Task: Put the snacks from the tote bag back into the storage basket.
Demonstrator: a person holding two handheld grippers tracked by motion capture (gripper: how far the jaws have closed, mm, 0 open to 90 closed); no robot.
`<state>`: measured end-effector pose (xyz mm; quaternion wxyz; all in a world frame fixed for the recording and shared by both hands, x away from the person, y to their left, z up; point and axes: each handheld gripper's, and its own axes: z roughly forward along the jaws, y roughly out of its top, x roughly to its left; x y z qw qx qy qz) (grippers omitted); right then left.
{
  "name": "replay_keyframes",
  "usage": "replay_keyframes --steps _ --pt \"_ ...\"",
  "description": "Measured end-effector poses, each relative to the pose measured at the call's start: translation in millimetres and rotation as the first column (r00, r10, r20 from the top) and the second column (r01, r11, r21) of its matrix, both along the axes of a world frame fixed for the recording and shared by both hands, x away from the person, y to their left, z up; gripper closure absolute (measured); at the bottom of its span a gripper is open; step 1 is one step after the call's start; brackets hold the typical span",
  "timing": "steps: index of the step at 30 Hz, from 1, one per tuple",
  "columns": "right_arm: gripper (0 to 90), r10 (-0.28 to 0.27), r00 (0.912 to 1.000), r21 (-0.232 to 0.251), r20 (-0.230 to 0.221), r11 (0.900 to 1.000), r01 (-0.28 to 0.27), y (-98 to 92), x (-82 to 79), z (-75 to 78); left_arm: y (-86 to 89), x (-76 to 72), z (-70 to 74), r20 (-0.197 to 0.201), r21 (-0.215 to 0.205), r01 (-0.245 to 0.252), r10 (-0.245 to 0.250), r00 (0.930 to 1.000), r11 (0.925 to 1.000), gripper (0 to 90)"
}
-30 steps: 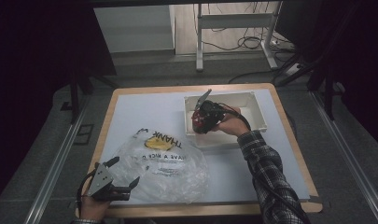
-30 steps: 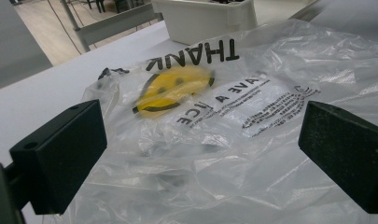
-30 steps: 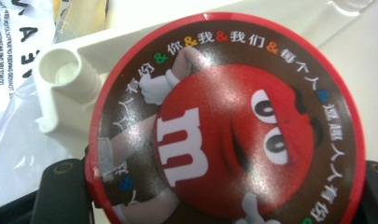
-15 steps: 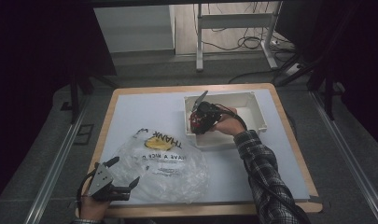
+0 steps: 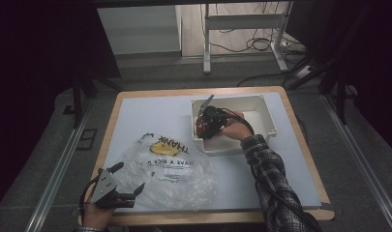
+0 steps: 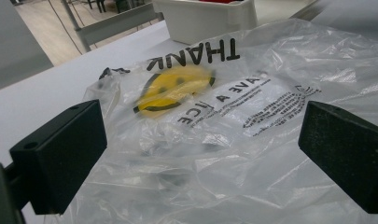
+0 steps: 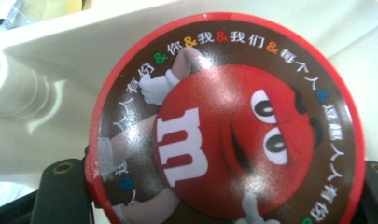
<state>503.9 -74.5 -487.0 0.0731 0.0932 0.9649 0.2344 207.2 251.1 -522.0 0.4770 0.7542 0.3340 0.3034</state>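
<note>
A round red-rimmed candy tin (image 7: 226,126), printed with a red cartoon face and a white "m", is pinched between the jaws of the right gripper (image 5: 208,123), one jaw at each side of its rim at the bottom of the right gripper view. In the high view this gripper is seen just right of centre, at the left end of the white bin (image 5: 263,104), with the tin held inside the bin's walls. Pale bin wall is seen behind the tin in the right gripper view.

At the lower left of the high view the left gripper (image 5: 128,186) is held at the near table edge, its jaws spread wide with nothing pinched between them. The clear plastic bag (image 5: 172,169), printed with a yellow smiley and "THANK", lies flat on the white table (image 5: 145,116) in the lower middle of the frame; in the left gripper view the bag (image 6: 233,121) is seen beyond and between the two parted black jaws
</note>
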Motion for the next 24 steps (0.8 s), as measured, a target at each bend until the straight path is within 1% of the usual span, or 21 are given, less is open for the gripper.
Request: replay_keyframes --steps 7,11,12,15,17,24 --pt "25.6 0.008 1.0 -0.009 -0.004 1.0 -0.008 2.6 2.8 -4.6 0.0 0.0 0.0 0.001 -0.003 -0.001 0.001 1.0 1.0 1.0" --pt "25.6 0.016 0.9999 -0.013 -0.004 1.0 -0.016 4.6 4.1 -6.6 0.4 -0.1 0.1 0.0 0.001 0.0 0.0 1.0 1.0 1.0" --pt "25.6 0.017 0.9999 -0.014 -0.004 1.0 -0.017 5.1 4.2 -7.1 0.1 -0.1 -0.1 0.0 -0.004 -0.001 0.001 1.0 1.0 1.0" --pt "25.6 0.024 0.9997 -0.021 -0.007 0.999 -0.024 6.4 4.6 -8.9 0.1 -0.2 0.0 0.001 -0.004 -0.001 0.001 1.0 1.0 1.0" --pt "25.6 0.031 0.9995 -0.025 0.002 0.999 -0.031 6.7 4.2 -10.1 0.1 -0.2 0.0 0.001 -0.004 -0.001 0.001 1.0 1.0 1.0" --pt "25.4 0.022 0.9995 -0.003 -0.022 1.0 -0.022 3.4 7.7 -12.0 0.0 -0.2 0.0 0.001 -0.002 0.0 0.0 1.0 1.0 1.0"
